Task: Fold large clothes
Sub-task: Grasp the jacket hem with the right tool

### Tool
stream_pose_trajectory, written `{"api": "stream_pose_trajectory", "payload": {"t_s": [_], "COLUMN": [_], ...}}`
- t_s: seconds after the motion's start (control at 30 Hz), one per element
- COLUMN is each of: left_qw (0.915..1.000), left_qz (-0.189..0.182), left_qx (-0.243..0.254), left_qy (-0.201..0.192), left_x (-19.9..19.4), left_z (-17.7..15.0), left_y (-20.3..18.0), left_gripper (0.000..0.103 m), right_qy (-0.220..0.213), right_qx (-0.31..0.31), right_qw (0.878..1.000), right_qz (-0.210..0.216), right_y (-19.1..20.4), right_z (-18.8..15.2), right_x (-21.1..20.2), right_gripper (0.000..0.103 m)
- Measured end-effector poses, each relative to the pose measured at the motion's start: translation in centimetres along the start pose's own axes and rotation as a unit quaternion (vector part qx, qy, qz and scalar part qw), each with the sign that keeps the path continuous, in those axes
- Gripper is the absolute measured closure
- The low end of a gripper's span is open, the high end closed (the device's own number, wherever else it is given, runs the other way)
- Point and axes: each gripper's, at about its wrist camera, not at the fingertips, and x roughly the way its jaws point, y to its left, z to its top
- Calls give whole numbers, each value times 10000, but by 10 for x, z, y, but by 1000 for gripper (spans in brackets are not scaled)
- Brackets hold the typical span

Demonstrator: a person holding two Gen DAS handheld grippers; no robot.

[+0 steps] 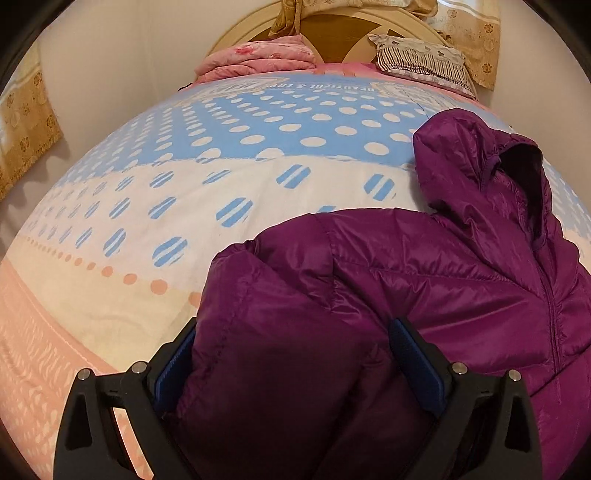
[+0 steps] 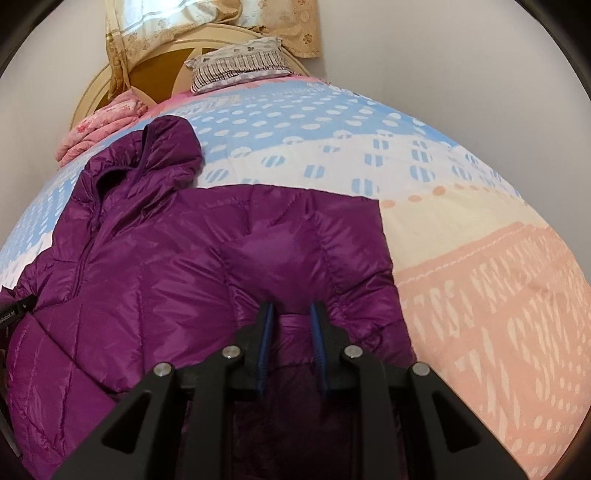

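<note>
A purple hooded puffer jacket (image 1: 443,273) lies on the bed, hood (image 1: 491,162) toward the headboard, zipper facing up. My left gripper (image 1: 293,332) is wide open around a bulky fold of the jacket's sleeve side, blue pads on both sides of it. In the right wrist view the jacket (image 2: 166,266) fills the left and middle. My right gripper (image 2: 293,310) is nearly closed, pinching a ridge of the jacket's fabric between its blue pads. The left gripper's black body (image 2: 11,314) shows at the left edge.
The bed has a polka-dot cover (image 1: 221,155) in blue, white and peach. A pink folded quilt (image 1: 258,59) and a striped pillow (image 1: 421,59) lie by the round headboard (image 1: 332,26). Yellow floral curtains (image 2: 221,14) hang behind. White walls flank the bed.
</note>
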Motion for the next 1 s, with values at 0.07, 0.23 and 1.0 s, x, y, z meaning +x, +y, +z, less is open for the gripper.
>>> {"api": "stream_pose_trajectory", "payload": {"t_s": [0.07, 0.23, 1.0], "left_qw": [10000, 10000, 9999], "left_qz": [-12, -42, -75], "left_qx": [-23, -54, -104], "left_qy": [32, 38, 62], "left_x": [0, 2, 2], "left_z": [1, -1, -2], "left_y": [0, 0, 1], "left_gripper": [3, 3, 2], "right_qy": [18, -8, -48], "right_qx": [-37, -71, -282], "right_qw": [10000, 10000, 9991], "right_qz": [-37, -64, -325], "right_y": [3, 6, 13], "right_z": [0, -1, -2], "right_x": [3, 3, 6], "right_gripper": [79, 79, 79]}}
